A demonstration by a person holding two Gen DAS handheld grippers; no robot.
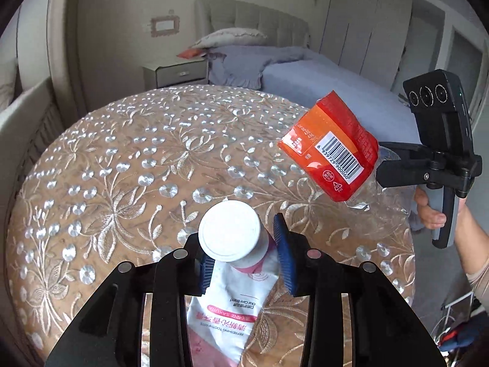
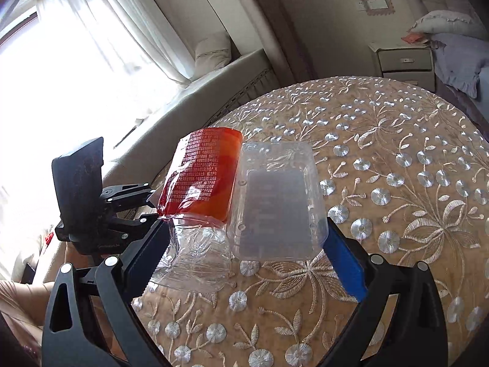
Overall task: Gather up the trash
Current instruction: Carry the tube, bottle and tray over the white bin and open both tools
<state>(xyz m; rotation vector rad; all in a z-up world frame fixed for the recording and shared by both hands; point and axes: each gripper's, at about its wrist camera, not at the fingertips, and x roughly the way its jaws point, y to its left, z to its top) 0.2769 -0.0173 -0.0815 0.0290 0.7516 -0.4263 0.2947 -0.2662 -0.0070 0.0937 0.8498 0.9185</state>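
Observation:
My left gripper [image 1: 244,244] is shut on a white and pink toothpaste tube [image 1: 227,290], with its white cap [image 1: 229,234] pointing forward above the round table [image 1: 137,159]. My right gripper [image 2: 244,241] is shut on a clear plastic tray [image 2: 275,202] together with a red-orange snack wrapper [image 2: 201,171] with a clear tail. In the left wrist view the wrapper [image 1: 331,146] hangs over the table's right edge, held by the right gripper [image 1: 382,168]. In the right wrist view the left gripper's body [image 2: 91,195] shows at the left.
The table carries an embroidered floral cloth [image 2: 397,153]. A bed [image 1: 305,73] and a nightstand [image 1: 174,72] stand beyond it. A padded window bench [image 2: 195,98] and curtains lie to the left in the right wrist view.

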